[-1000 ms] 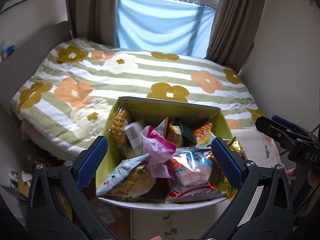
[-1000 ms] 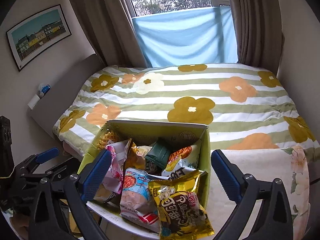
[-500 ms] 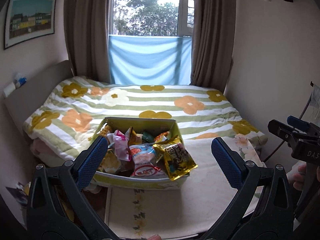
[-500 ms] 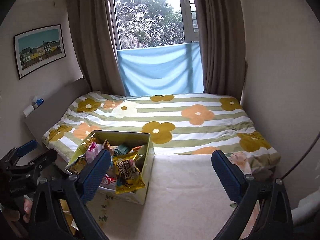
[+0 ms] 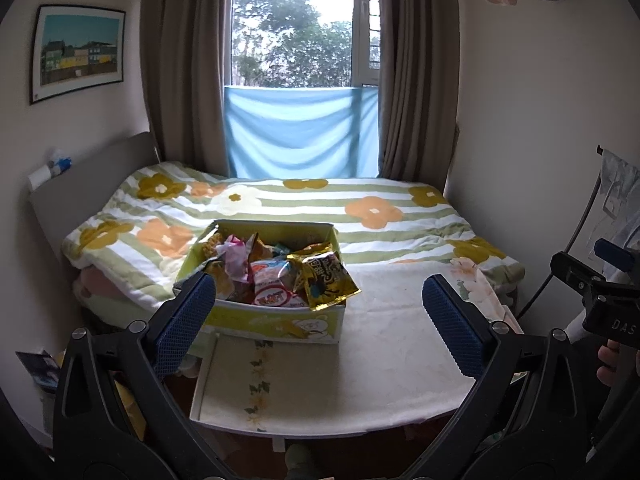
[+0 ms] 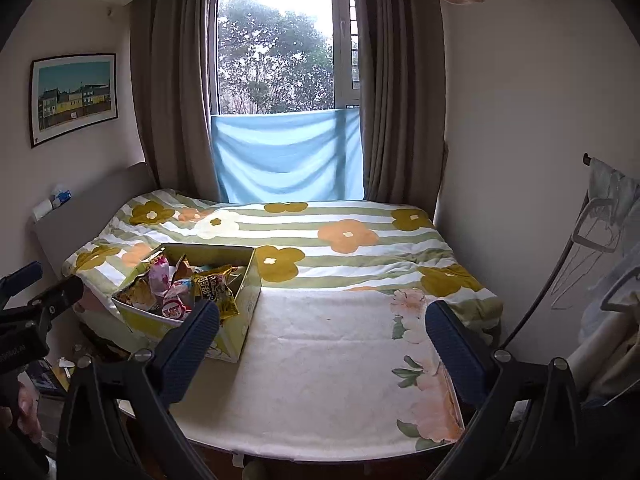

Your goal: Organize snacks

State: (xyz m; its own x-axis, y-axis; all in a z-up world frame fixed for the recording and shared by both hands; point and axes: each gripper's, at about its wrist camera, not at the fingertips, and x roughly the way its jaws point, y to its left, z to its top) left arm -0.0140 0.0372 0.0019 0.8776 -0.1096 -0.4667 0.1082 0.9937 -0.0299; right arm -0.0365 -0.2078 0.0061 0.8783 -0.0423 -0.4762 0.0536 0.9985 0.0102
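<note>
gold snack packet (image 5: 326,276) overhangs the rim of the full yellow cardboard box (image 5: 280,320); a nudge could spill it. left gripper (image 5: 320,312) and right gripper (image 6: 322,334) gape wide, empty.

Snack box (image 6: 244,312) left of wide-spread tongs (image 6: 322,336)

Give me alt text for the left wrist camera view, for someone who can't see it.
An open yellow-green box heaped with snack packets sits on a cloth-covered table, a gold packet drooping over its front edge. The empty left gripper frames the view, jaws wide apart. Behind are a bed with a flowered quilt and a curtained window.
</note>
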